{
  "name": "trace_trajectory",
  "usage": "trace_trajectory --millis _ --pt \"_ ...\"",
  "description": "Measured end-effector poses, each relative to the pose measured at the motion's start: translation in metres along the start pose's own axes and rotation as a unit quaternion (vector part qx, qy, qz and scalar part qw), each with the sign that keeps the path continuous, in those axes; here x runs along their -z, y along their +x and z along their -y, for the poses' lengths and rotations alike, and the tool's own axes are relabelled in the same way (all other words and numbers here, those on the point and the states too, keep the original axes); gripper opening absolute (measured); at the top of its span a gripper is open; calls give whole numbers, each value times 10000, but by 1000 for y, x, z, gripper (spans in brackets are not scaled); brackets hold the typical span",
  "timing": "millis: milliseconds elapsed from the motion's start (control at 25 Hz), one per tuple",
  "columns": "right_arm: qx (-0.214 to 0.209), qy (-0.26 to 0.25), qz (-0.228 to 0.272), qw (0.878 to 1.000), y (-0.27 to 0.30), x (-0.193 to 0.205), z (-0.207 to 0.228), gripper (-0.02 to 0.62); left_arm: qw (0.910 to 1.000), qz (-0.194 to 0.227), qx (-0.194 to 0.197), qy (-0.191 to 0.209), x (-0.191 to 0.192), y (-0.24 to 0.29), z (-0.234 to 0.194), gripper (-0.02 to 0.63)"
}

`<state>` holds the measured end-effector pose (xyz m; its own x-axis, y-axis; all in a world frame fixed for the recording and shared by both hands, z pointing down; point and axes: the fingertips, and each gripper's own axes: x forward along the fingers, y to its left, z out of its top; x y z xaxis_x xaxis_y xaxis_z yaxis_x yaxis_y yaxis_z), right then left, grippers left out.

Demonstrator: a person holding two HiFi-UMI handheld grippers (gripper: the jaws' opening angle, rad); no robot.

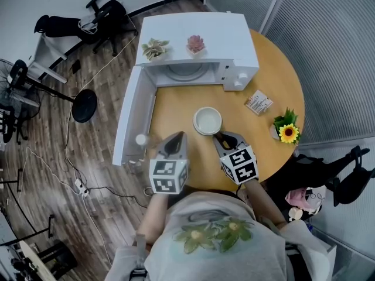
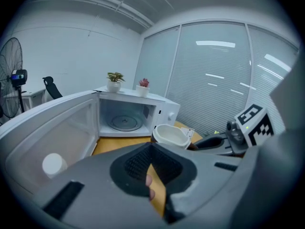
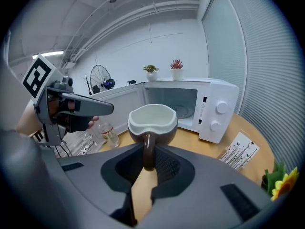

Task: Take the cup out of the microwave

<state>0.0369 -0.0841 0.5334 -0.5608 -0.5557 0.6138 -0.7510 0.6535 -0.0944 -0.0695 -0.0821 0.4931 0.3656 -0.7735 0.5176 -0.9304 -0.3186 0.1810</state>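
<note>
The right gripper [image 1: 222, 138] tips down, its jaws pinching the cup [image 1: 207, 121] out in front of the microwave [image 1: 199, 40]. The left gripper [image 1: 176, 136] tips down beside it, jaws pressed together, near the open door [image 1: 132, 119]. Bare tabletop [image 1: 176, 101] lies around the cup.

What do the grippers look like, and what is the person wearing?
The left gripper and right gripper are grey, with dark ribbed pads; each carries a white cube with black square markers. The shirt is light grey with a flower print.

This looks like an office: a black office chair [image 1: 105, 13], glass walls with blinds [image 1: 334, 45], a standing fan [image 2: 9, 73].
</note>
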Motion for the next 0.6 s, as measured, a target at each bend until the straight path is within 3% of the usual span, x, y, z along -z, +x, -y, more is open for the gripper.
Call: trace_trajectory --millis 600 --pt "-33 -68 -403 9992 29 43 3 61 9998 -179 37 -15 9 11 0 2"
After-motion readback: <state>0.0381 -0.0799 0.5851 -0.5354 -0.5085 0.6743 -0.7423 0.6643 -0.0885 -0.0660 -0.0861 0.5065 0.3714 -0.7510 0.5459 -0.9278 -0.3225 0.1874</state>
